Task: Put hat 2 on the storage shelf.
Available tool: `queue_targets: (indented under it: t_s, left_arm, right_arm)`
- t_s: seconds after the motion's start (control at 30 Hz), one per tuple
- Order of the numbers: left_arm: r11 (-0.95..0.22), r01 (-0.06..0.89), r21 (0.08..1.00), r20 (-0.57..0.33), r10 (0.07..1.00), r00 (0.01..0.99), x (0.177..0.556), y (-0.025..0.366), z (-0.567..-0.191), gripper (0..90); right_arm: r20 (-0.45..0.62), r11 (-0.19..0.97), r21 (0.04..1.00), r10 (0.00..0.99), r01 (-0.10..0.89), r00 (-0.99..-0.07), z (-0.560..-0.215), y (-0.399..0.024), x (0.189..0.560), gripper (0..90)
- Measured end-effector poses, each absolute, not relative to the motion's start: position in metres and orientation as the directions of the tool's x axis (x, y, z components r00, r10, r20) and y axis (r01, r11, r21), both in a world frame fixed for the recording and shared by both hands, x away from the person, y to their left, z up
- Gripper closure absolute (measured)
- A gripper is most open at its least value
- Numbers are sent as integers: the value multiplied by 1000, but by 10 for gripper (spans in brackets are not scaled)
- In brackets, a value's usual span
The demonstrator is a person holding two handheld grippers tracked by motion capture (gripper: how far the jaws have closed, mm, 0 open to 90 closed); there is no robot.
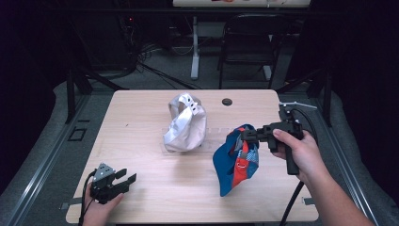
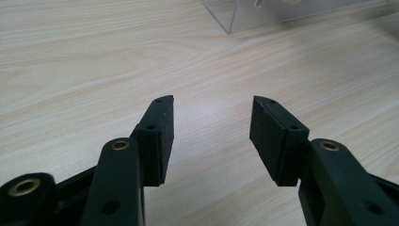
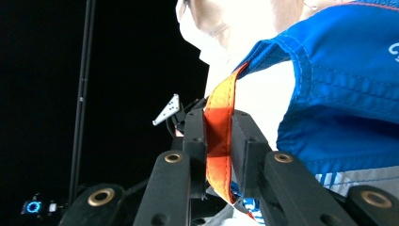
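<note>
Blue cap (image 1: pixel 234 160) held, white cap (image 1: pixel 185 123) beside

A blue and orange cap (image 1: pixel 235 157) hangs crumpled from the right tool (image 1: pixel 246 135), clamped by its orange strap (image 3: pixel 219 141). A silver-white cap (image 1: pixel 185 123) sits beyond, toward the tool's left.

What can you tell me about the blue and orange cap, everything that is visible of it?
The blue and orange cap looks like soft stitched fabric: mostly blue, with an orange-red panel and a pale patterned part. It hangs crumpled at the table's right side; I cannot tell whether its lower end touches the wood. The right gripper is shut on an orange band at its edge, pinched between the fingers. It lies apart from the white cap at the middle.
</note>
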State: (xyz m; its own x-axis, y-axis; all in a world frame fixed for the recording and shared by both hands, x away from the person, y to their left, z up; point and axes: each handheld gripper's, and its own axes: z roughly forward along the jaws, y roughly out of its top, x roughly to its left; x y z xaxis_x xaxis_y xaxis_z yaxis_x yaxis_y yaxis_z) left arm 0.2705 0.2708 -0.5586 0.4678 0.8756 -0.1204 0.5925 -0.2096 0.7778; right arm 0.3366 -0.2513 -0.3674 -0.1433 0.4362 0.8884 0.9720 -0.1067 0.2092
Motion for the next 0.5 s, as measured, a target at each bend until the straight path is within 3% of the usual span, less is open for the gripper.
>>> queue_targets:
  t_s: [0.5]
  left_arm:
    - [-212, 594, 776, -120, 875, 469, 271, 271, -559, 505]
  right_arm:
    - [910, -153, 218, 388, 964, -144, -356, -260, 339, 777]
